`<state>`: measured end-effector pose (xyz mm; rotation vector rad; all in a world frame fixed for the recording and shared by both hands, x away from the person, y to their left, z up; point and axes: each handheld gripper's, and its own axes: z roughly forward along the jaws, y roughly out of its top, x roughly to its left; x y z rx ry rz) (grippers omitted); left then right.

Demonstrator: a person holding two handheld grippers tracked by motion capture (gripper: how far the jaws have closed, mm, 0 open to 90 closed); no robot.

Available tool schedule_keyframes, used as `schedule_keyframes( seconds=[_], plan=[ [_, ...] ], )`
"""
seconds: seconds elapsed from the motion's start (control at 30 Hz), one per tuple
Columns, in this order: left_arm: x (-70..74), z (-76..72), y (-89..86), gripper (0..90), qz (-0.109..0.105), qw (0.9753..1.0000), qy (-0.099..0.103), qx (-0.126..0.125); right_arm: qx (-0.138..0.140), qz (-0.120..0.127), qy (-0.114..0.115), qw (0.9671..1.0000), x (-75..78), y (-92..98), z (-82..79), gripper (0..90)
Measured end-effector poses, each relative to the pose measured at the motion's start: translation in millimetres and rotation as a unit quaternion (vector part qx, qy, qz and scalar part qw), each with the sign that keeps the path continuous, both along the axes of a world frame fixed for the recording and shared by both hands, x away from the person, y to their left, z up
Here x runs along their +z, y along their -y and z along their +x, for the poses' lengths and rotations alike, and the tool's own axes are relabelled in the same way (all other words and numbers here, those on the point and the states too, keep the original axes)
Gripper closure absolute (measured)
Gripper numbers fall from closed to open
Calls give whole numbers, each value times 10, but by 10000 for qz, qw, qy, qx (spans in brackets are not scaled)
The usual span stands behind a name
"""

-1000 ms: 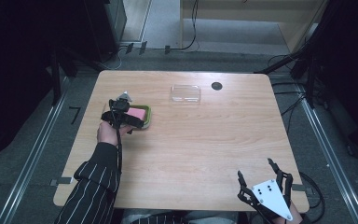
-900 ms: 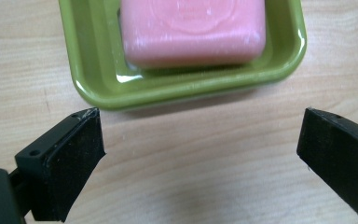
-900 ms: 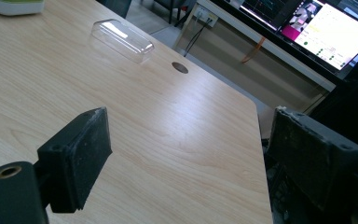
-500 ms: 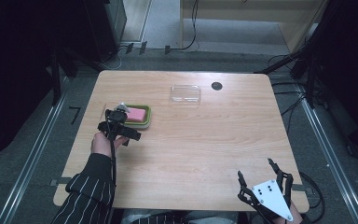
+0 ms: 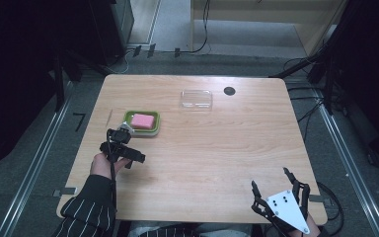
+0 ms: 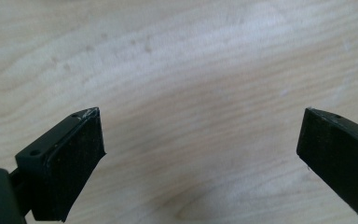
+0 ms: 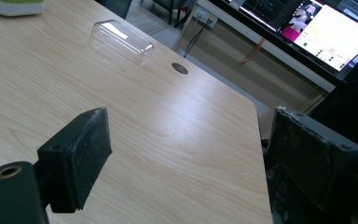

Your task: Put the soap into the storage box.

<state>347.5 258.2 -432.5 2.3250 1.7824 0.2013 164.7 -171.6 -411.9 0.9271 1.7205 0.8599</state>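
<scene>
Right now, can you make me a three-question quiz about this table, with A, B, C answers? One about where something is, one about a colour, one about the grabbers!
1. Where is the clear lid?
A. At the far side of the table, near the dark round hole
B. Inside the green tray
C. Between the right gripper's jaws

2. What colour is the block in the green tray?
A. Blue
B. Pink
C. Yellow

3. How does the left gripper stand?
A. Shut on the block
B. Shut on the lid
C. Open, holding nothing

Answers: 1 A, the high view shows it by the hole. 2 B, it looks pink there. 3 C, bare wood lies between its jaws.
</scene>
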Motion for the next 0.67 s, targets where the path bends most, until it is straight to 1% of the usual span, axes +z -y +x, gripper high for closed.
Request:
schedule_keyframes(
  seconds=[0.13,0.2,0.33,0.43,0.47,0.57,0.67],
  plan=[
    [-31,-99,-16,13,-24,9999,-96,-87,2,-5,1,10000,0,0,0,130],
    [-38,-148,-23,13,14,9999,-105,-119,-5,4,-1,10000,1,0,-2,130],
    [-48,-240,-52,15,-9,9999,-105,-137,0,-3,2,10000,0,1,0,130],
    [-73,-304,-83,43,-45,9996,-155,-234,-4,2,6,10000,0,1,0,130],
    [-83,-320,-95,48,-50,9995,-162,-276,0,7,-3,10000,1,2,0,130],
    [-105,-349,-120,59,-68,9994,-225,-270,5,5,11,10000,1,-1,0,130],
    [-105,-349,-119,63,-33,9993,-199,-308,11,5,16,10000,0,-2,8,130]
  ],
)
